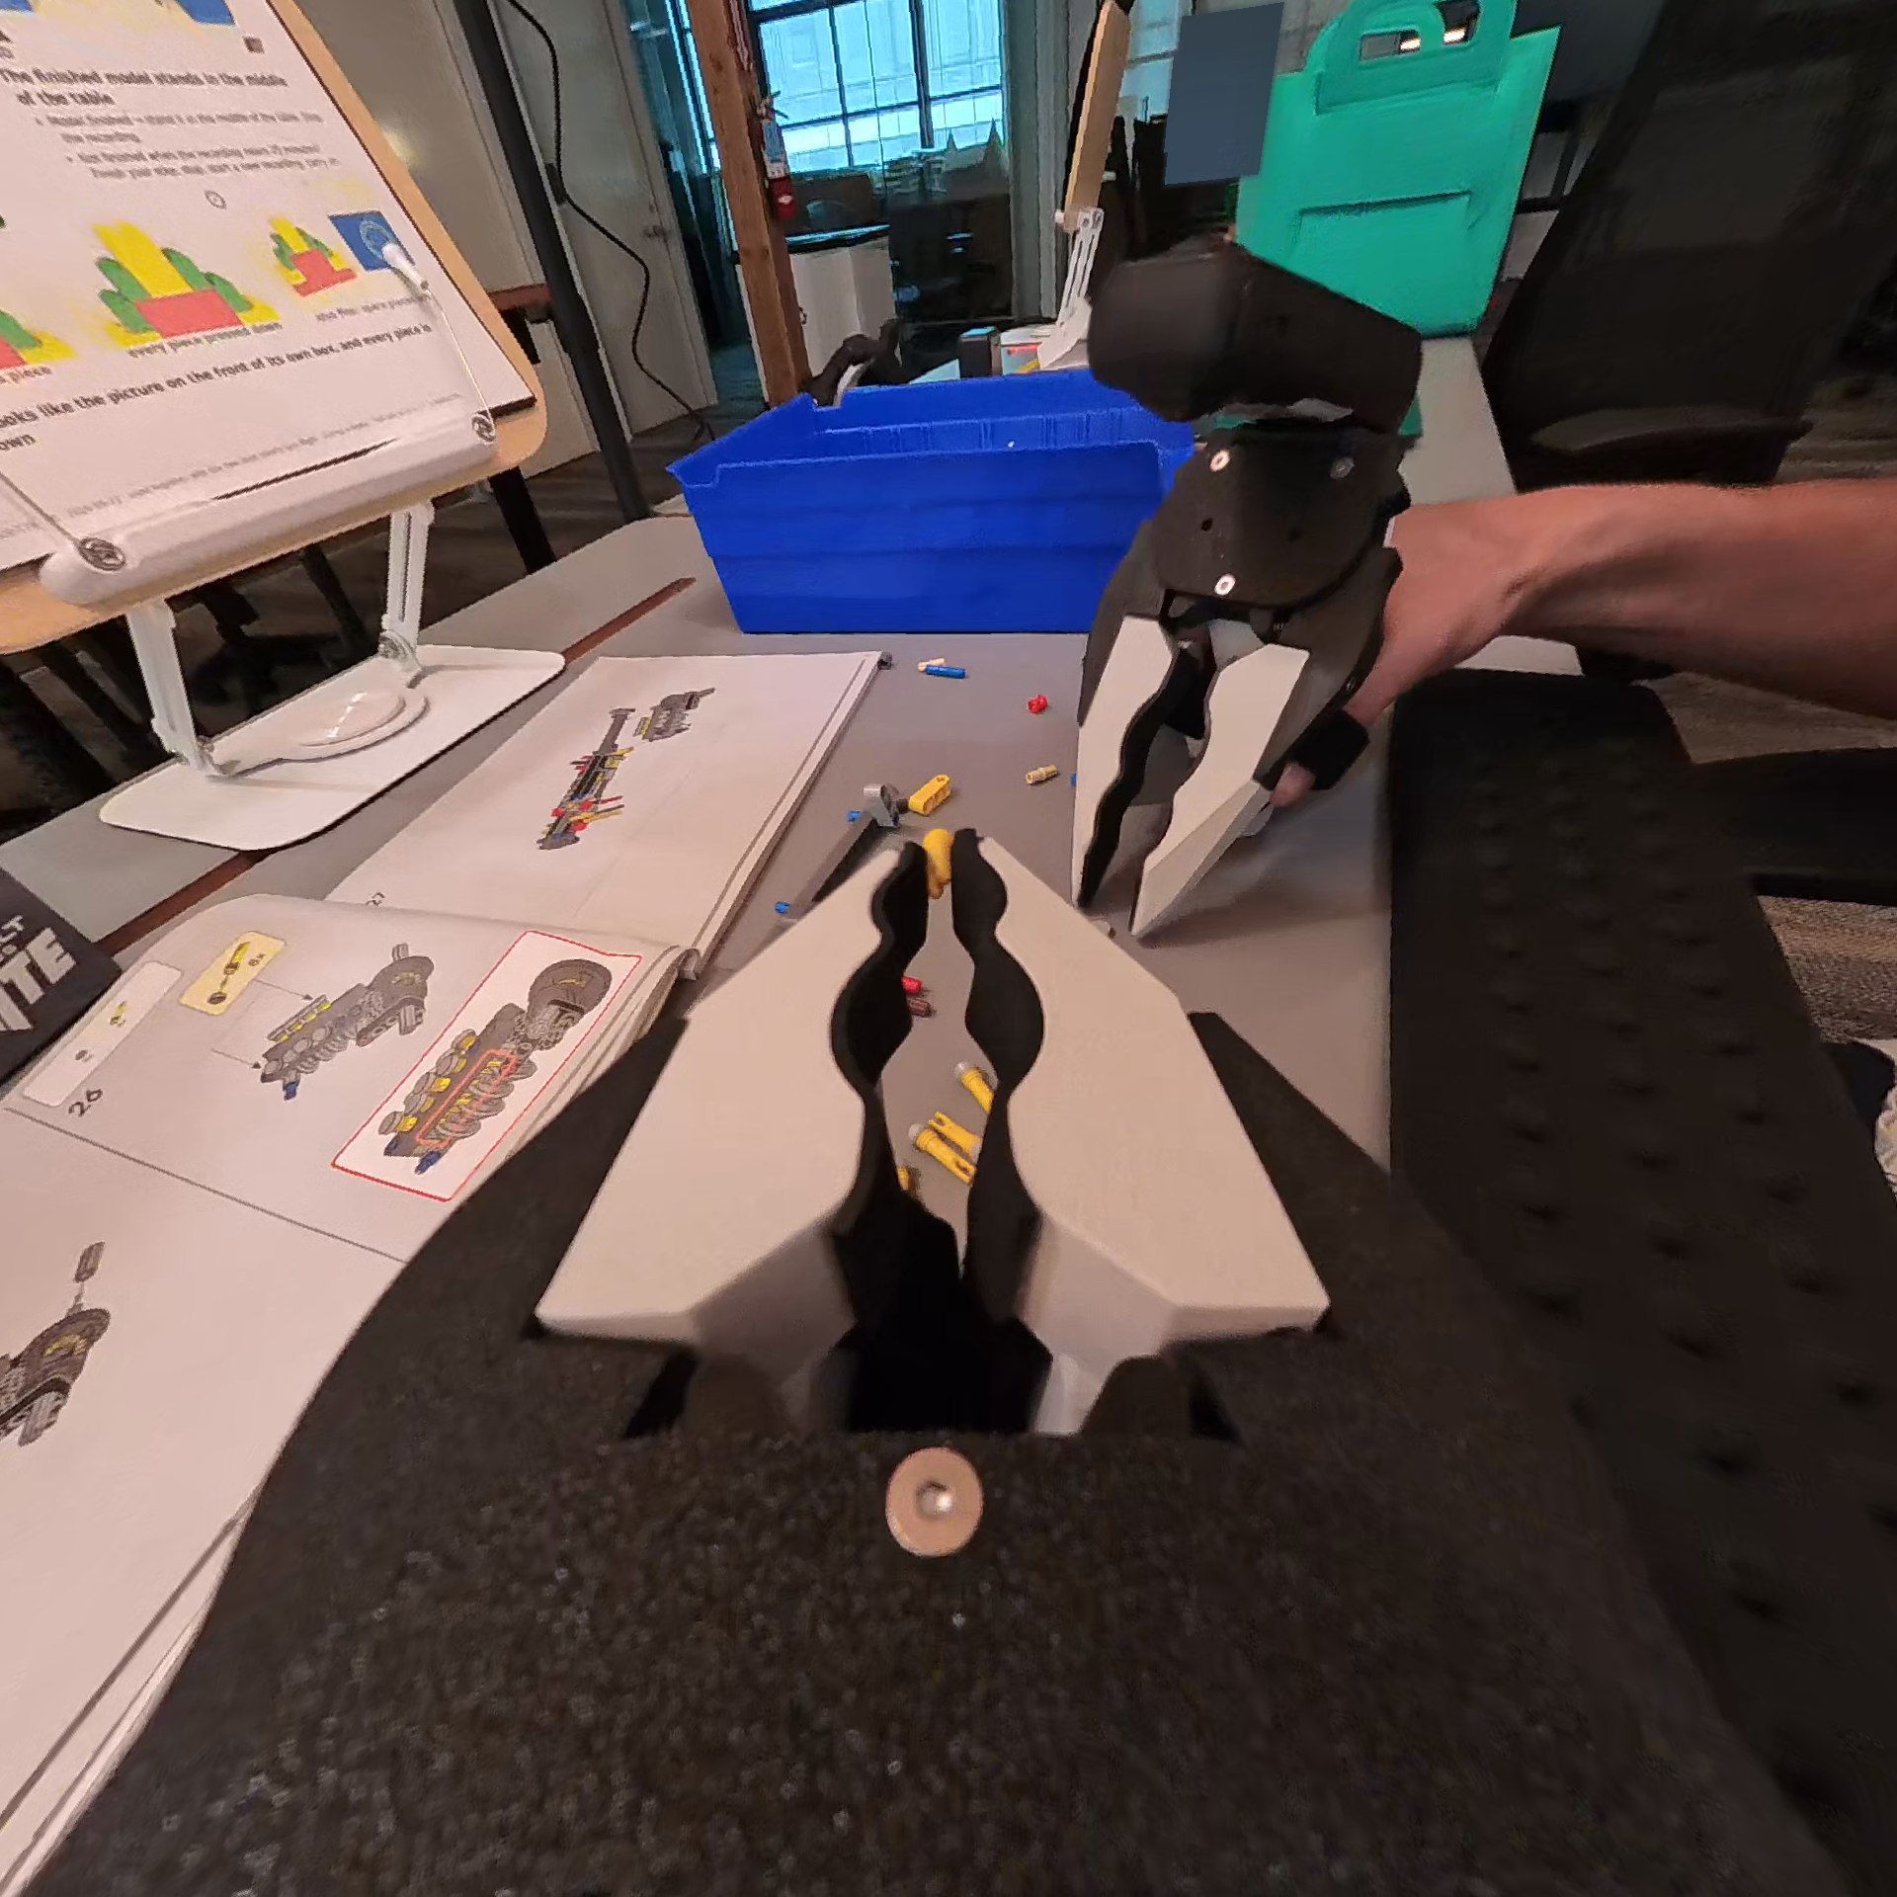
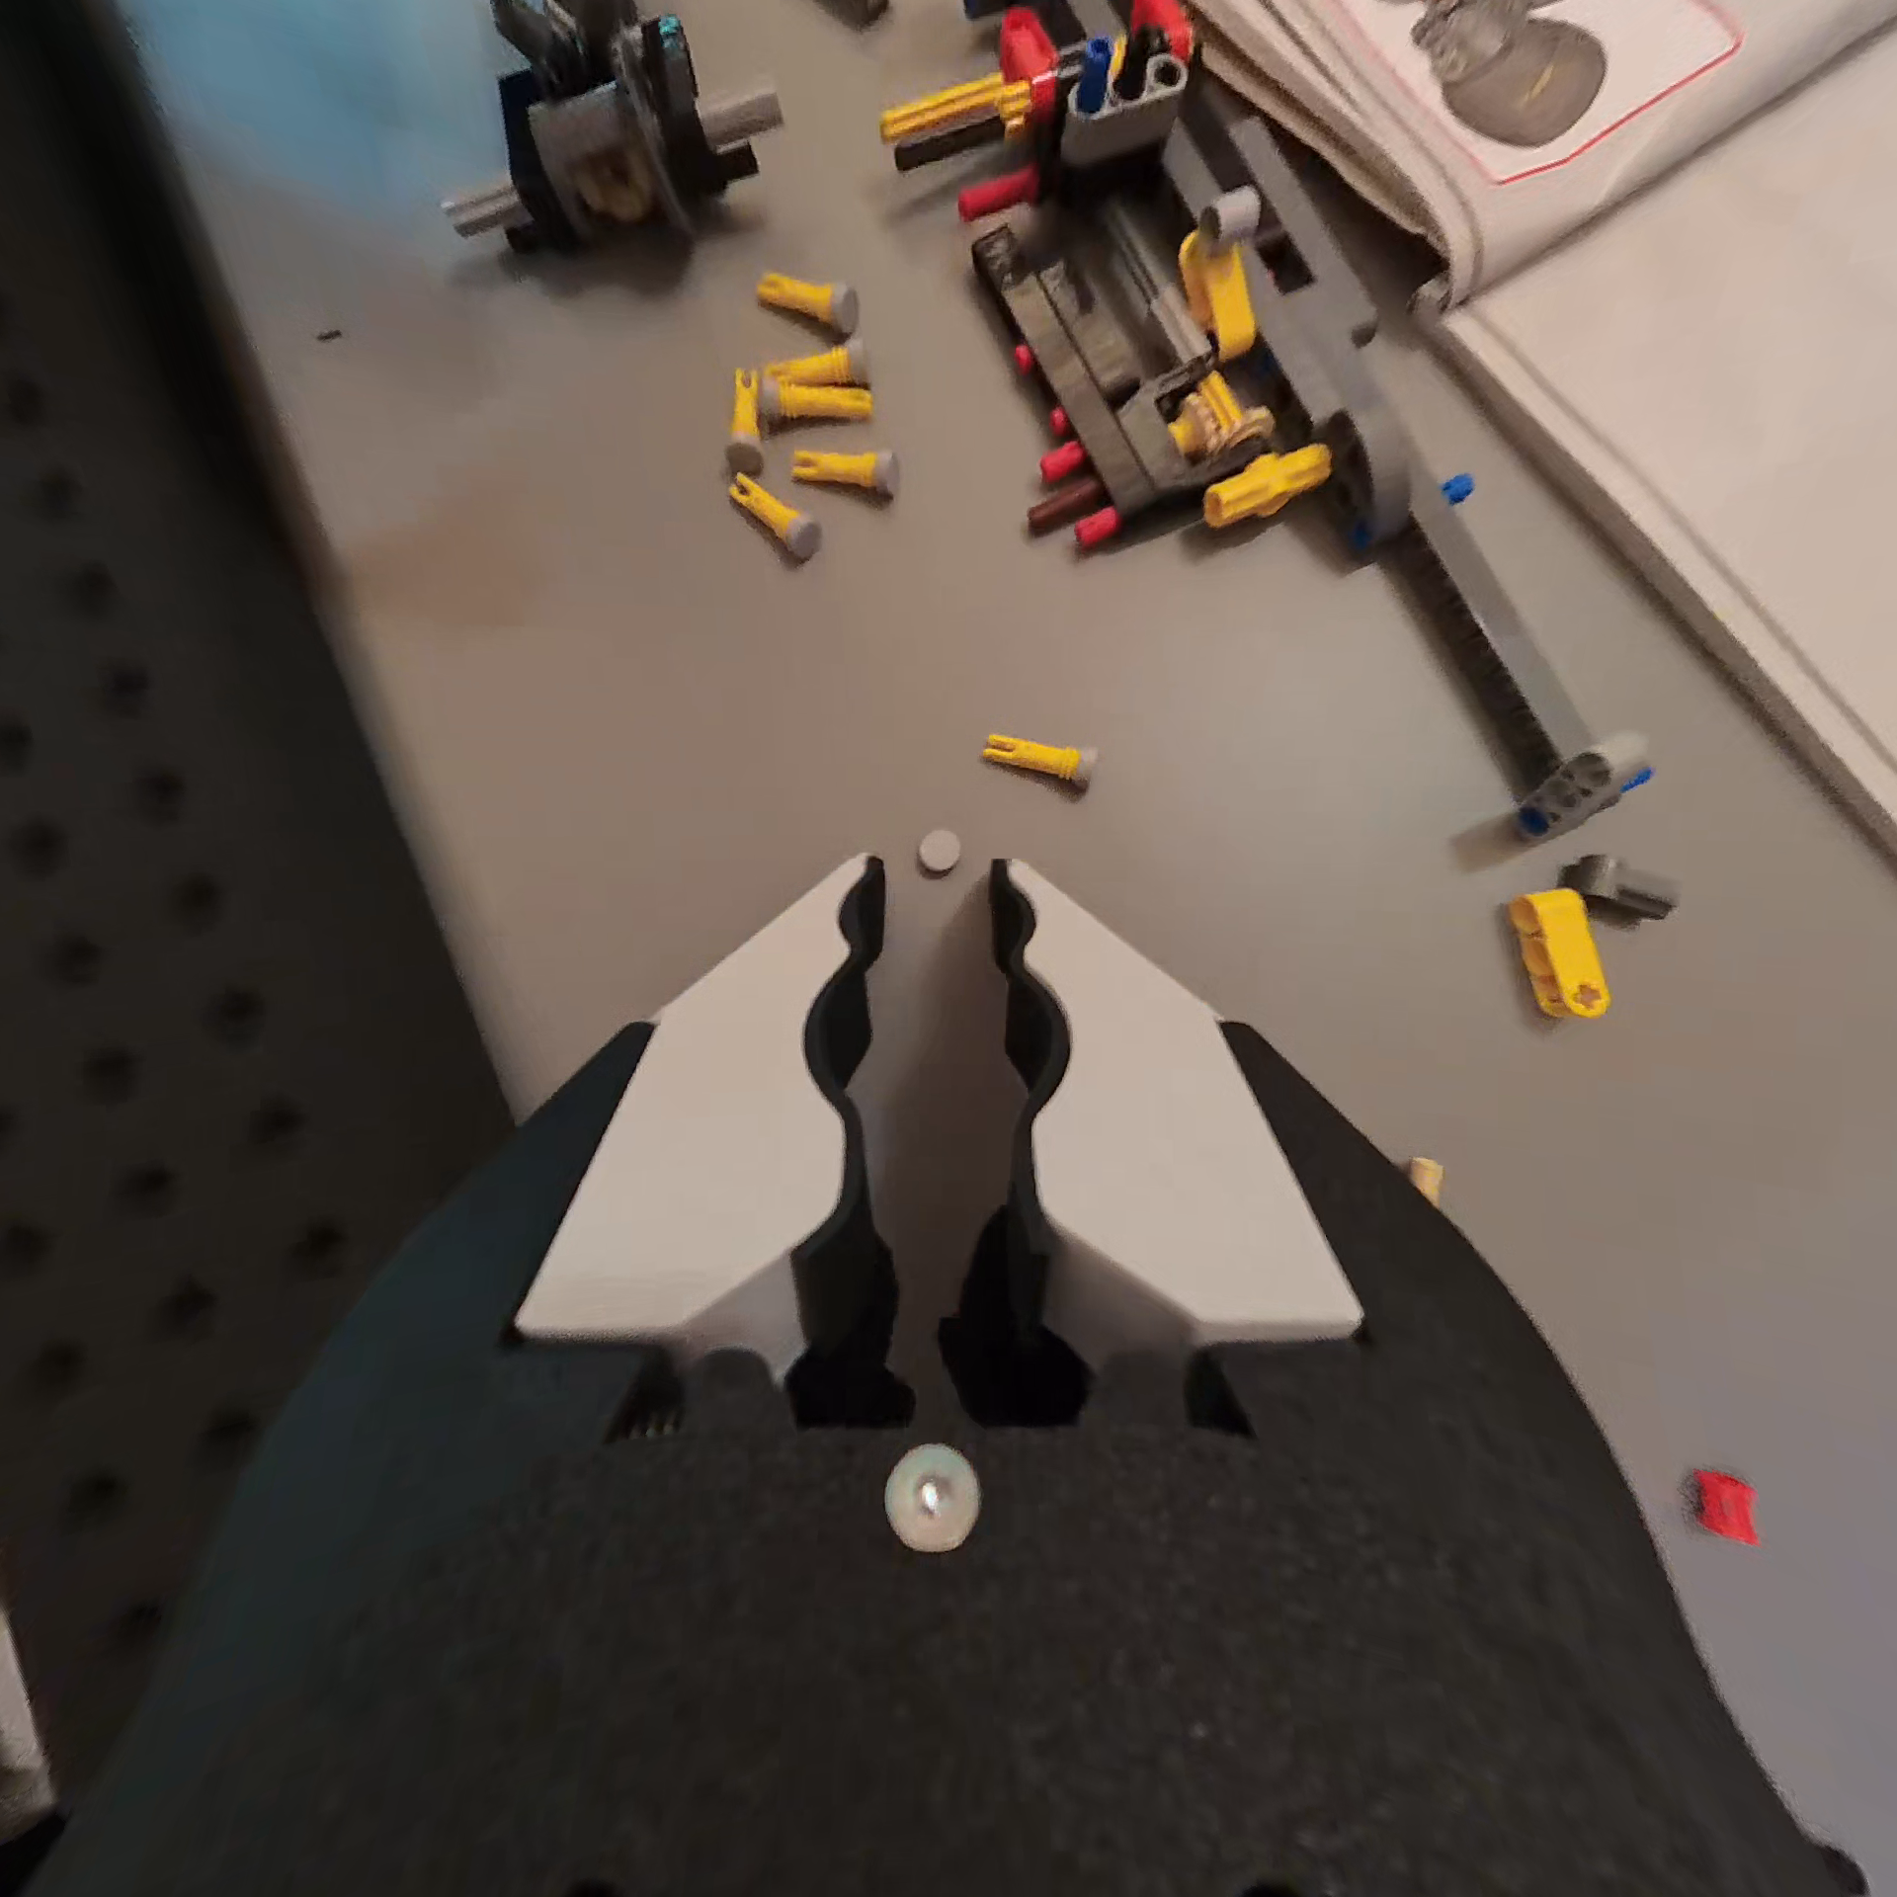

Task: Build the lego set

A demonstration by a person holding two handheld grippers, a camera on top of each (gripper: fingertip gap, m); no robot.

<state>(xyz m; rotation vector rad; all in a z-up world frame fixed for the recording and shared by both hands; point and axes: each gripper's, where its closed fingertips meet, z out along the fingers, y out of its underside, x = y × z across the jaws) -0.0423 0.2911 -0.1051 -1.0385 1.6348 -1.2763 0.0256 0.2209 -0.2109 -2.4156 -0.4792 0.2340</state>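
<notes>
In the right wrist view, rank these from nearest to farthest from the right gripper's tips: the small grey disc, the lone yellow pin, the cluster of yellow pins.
1. Small grey disc, just ahead of the right gripper.
2. Lone yellow pin, ahead, slightly right.
3. Cluster of yellow pins, farther ahead, left.

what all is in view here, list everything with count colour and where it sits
table: one, grey, under everything
yellow pins with grey heads: about seven, six clustered mid-table, one apart nearer the right gripper
grey round stud: one, just ahead of the right gripper's tips
long grey lego assembly: one, grey with yellow, red and blue parts, beside the booklet
small dark sub-assembly: one, far end of the table
instruction booklet: one, white, open
blue bin: one, back of the table
document stand: one, white, back left
left gripper: tips close around a yellow piece
right gripper: open, empty
hand: one, holds the right gripper
</notes>
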